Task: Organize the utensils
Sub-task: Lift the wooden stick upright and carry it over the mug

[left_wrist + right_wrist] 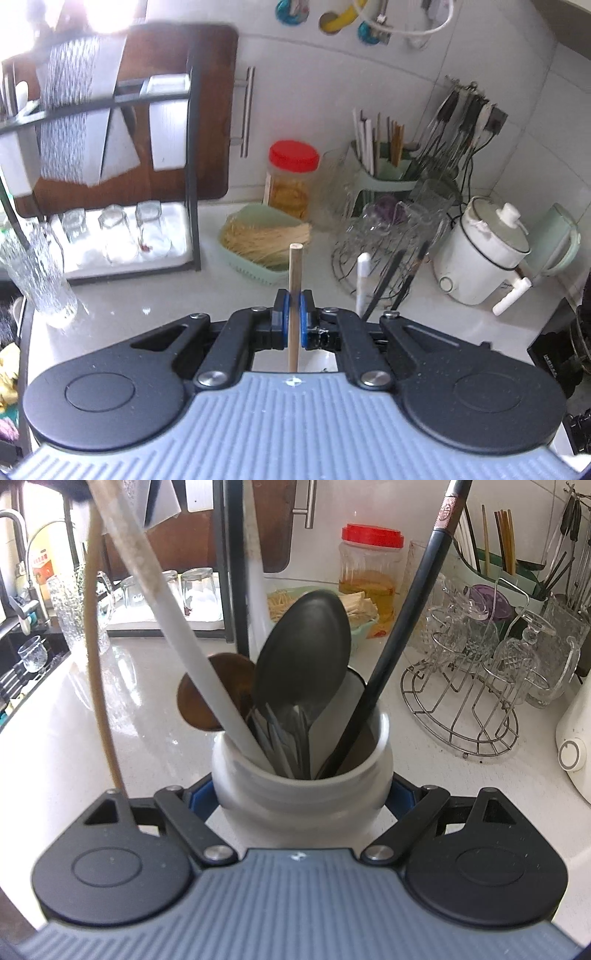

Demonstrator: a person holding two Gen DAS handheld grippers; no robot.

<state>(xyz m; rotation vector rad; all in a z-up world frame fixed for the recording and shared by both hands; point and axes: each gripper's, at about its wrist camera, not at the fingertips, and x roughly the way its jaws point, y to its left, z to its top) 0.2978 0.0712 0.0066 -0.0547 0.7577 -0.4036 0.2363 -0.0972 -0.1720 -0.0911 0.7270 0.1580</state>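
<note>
White kitchen bench [147, 716] under tiled wall, items listed from nearest outward.

Left tongs [294, 310]: blue pads closed tight on a thin wooden stick [295, 273], which stands upright between them, its cut end above the pads, clear of the bench.

Right tongs [301, 794]: spread wide and clamped on either side of a white crock [299, 794], pads touching its wall.

Crock contents: black spoon [303, 664], bowl uppermost; brown wooden spoon [207, 698] at the left rim; white handle [192, 657] leaning left; black handle [402, 627] leaning right; several grey blades low in the middle, kind not legible.

Tan curved handle [98, 664] runs down outside the crock at left; its lower end is hidden behind the tongs.

Wire rack [472, 701], right of the crock, carrying cut-glass cups upside down.

White cooker [480, 254] with lid, right side of the bench.

Green basket [262, 243] of pale sticks, middle distance.

Jar [291, 177] with red lid, just behind the basket.

Green holder [388, 173] with chopsticks upright, near the wall.

Black frame rack [110, 184], left, with tumblers inverted on its tray and cloths hung over its bar.

Dark wooden board [207, 110] against the wall behind the rack.
</note>
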